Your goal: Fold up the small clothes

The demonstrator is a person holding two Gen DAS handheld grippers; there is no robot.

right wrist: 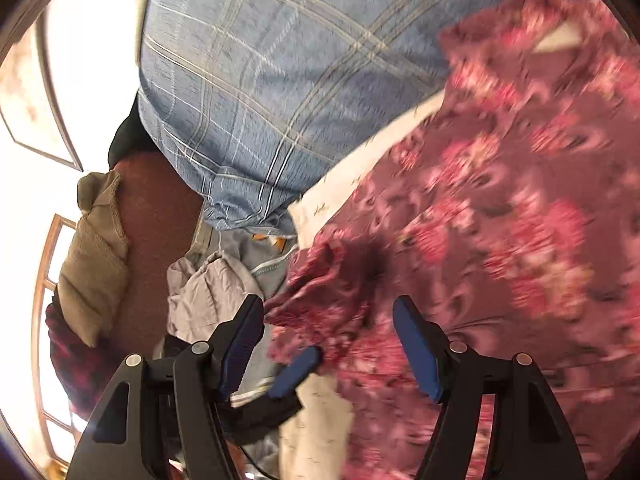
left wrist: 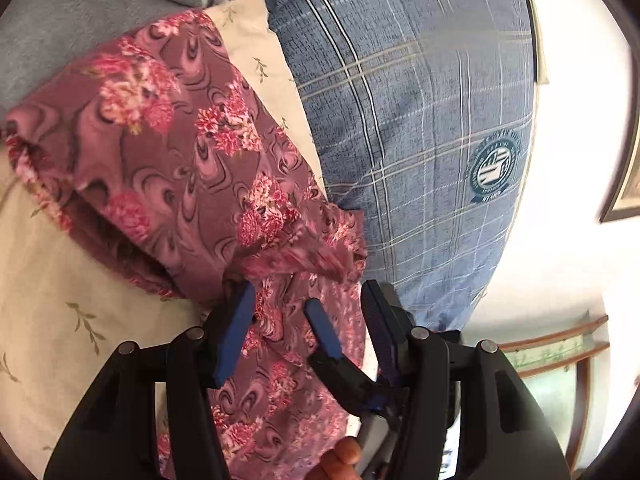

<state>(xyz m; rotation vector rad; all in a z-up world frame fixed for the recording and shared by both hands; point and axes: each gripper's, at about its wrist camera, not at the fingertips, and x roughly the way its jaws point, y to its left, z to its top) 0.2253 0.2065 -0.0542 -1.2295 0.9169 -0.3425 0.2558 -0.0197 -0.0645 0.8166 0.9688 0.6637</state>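
Note:
A mauve garment with pink flowers (left wrist: 188,168) lies across a cream leaf-print sheet (left wrist: 48,300). In the left wrist view my left gripper (left wrist: 308,300) stands open with the garment's bunched edge between its blue pads (left wrist: 236,332); the other gripper's finger (left wrist: 324,332) pokes in between them. In the right wrist view the same garment (right wrist: 500,220) is blurred and fills the right side. My right gripper (right wrist: 328,312) is open over the garment's edge, with the other gripper's blue finger (right wrist: 296,372) low between its pads.
The person's blue plaid shirt (left wrist: 420,120) is close behind the garment. Grey and light-blue clothes (right wrist: 224,280) are heaped to the left in the right wrist view, beside a tan cushion (right wrist: 96,256) and brown sofa (right wrist: 156,232). A thumb (left wrist: 340,456) shows at the bottom.

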